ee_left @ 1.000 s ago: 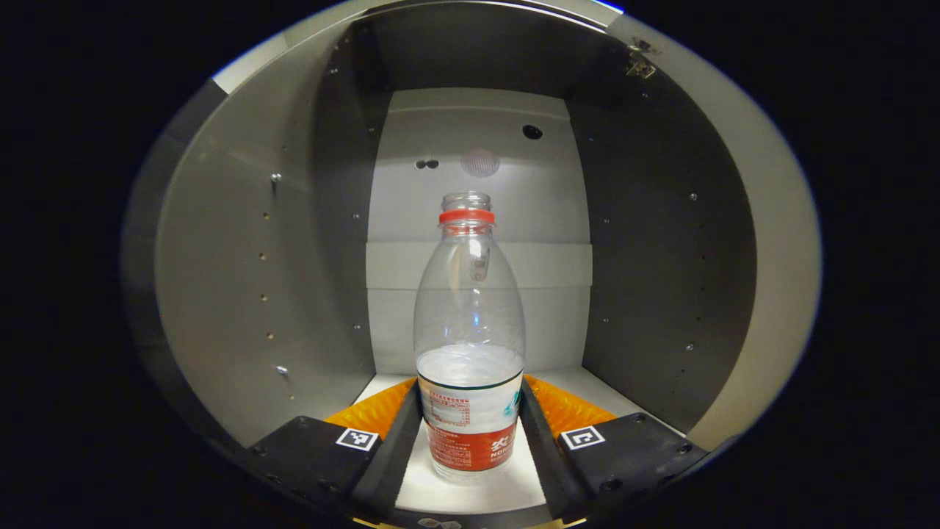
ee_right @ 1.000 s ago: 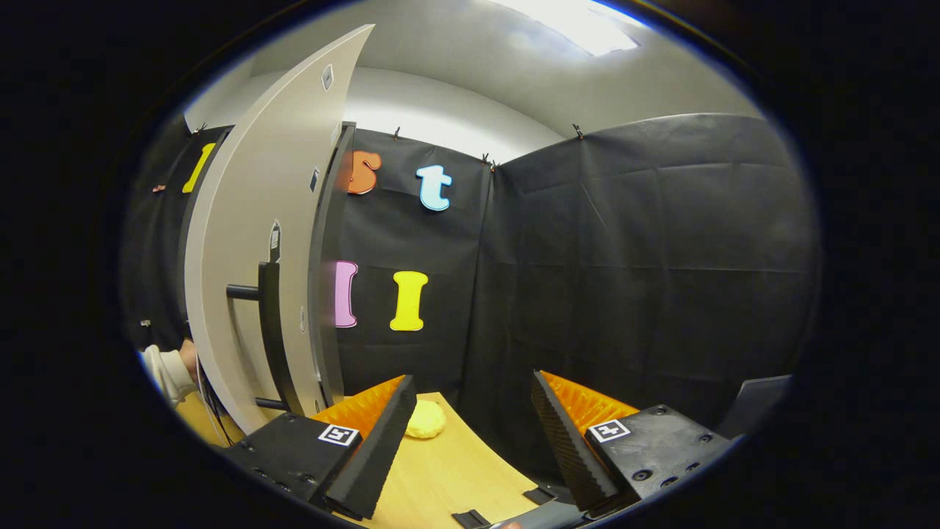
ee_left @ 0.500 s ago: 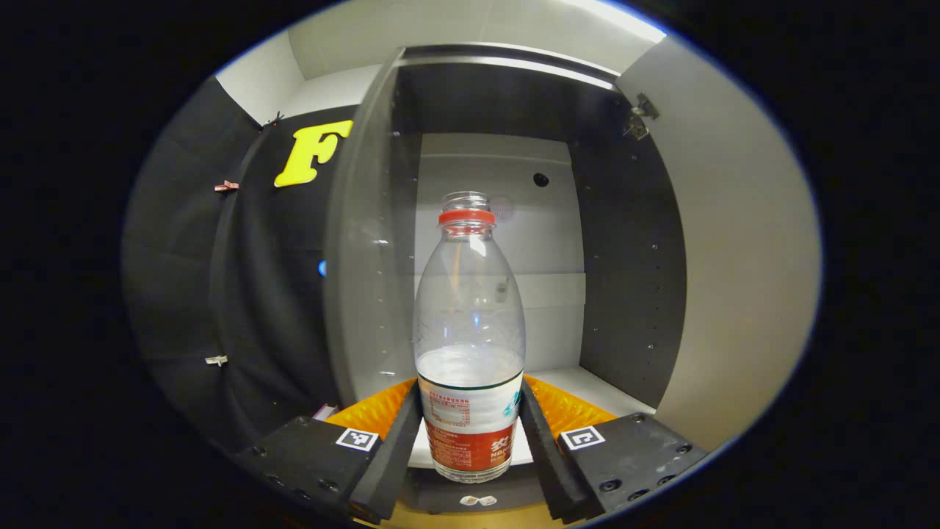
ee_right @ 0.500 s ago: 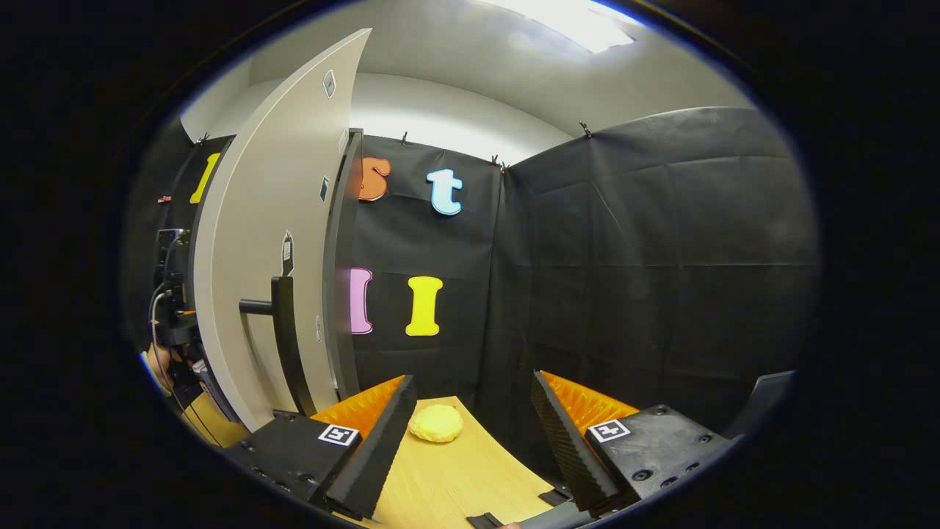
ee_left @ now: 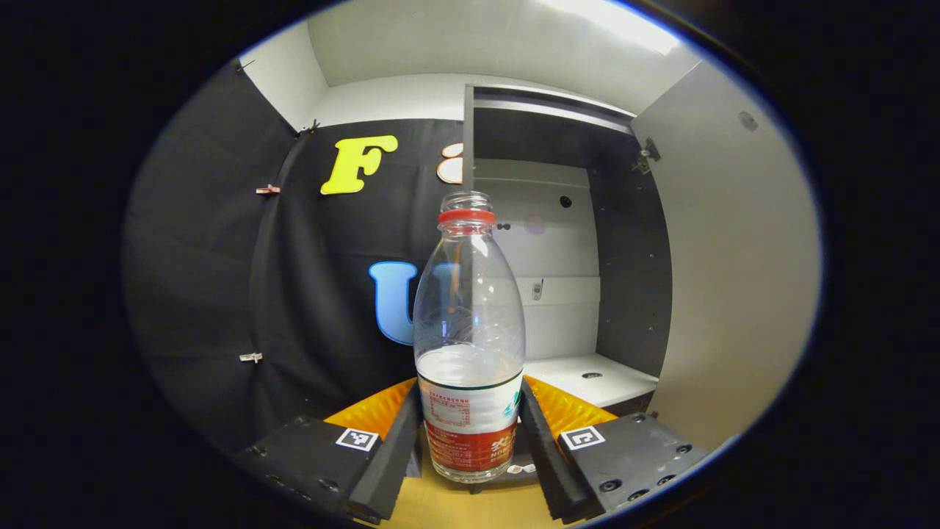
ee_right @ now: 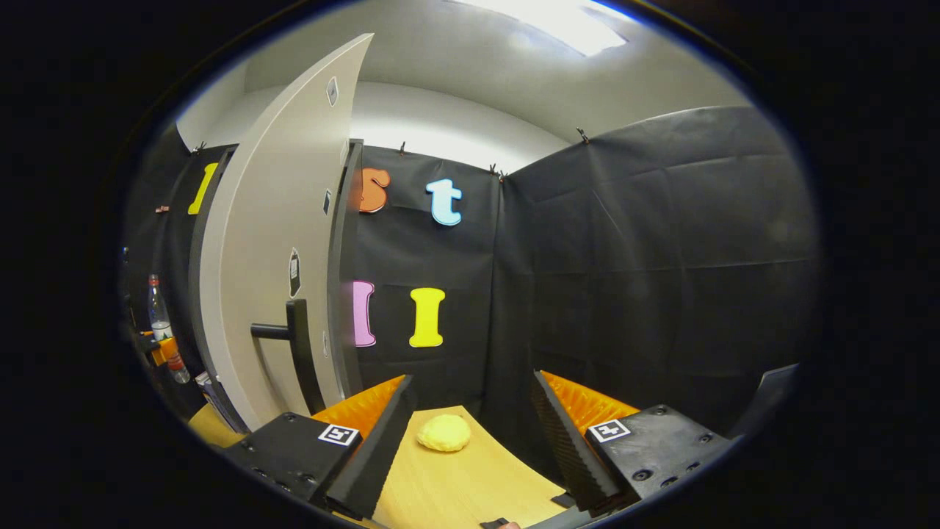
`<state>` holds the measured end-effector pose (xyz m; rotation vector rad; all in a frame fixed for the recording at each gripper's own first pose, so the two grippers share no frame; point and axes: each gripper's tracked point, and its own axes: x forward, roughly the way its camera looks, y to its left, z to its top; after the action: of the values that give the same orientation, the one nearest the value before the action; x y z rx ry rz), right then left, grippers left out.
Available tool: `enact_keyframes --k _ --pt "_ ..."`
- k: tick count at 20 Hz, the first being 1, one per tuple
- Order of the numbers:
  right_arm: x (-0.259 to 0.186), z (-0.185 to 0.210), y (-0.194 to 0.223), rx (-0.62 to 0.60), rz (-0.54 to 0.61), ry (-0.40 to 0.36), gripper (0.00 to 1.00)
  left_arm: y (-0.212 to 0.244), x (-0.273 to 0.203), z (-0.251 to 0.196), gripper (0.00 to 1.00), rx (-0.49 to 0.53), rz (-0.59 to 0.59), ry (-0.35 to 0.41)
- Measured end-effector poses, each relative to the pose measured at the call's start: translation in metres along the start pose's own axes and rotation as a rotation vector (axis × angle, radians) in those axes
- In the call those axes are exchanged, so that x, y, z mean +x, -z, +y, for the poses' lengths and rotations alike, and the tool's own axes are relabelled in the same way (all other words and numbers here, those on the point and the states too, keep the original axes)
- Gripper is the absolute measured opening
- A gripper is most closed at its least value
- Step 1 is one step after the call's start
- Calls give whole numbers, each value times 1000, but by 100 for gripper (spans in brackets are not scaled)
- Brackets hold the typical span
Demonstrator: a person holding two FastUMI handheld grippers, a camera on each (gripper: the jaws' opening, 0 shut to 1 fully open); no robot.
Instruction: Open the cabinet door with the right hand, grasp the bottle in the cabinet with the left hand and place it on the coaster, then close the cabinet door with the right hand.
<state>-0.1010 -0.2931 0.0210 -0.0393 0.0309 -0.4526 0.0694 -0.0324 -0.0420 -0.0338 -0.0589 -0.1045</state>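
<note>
- Left gripper (ee_left: 470,433): jaws clenched on the bottle (ee_left: 470,345), one pad on each side of its labelled lower body; bottle upright, red neck ring at 12 o'clock from the jaws, clear liquid filling the bottom part only.
- Bottle held out in front of the cabinet (ee_left: 558,257), above the edge of the wooden counter (ee_left: 448,507); white cabinet floor seen at 2 o'clock from the jaws, open door (ee_left: 734,279) at 3 o'clock.
- Against half a second ago: bottle drawn farther out and away from the cabinet, interior now smaller and shifted toward 1 o'clock, more black booth wall at 9 o'clock, wood of the counter now under the bottle's base.
- Right gripper (ee_right: 470,433): jaws released, wide apart, nothing between them; barely changed from the earlier frames.
- Right gripper view adds: outer face of the door (ee_right: 264,257) with its dark handle (ee_right: 294,345) at 10 o'clock, a yellow coaster (ee_right: 443,433) on the counter (ee_right: 455,485) just ahead between the jaws, and at 9 o'clock, far off, the bottle (ee_right: 157,308) held in the left gripper (ee_right: 163,345).
</note>
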Motion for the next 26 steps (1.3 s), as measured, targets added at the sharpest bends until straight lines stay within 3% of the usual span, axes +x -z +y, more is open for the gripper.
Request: enact_keyframes --k 10,20,26 --pt "-2 11 -1 -3 0 6 97 95 -73 9 75 -16 16 75" --pt "2 2 -1 60 17 54 98 230 -109 -12 75 25 94 198" --pt "3 -7 6 103 34 33 94 289 -118 -20 75 -39 103 238"
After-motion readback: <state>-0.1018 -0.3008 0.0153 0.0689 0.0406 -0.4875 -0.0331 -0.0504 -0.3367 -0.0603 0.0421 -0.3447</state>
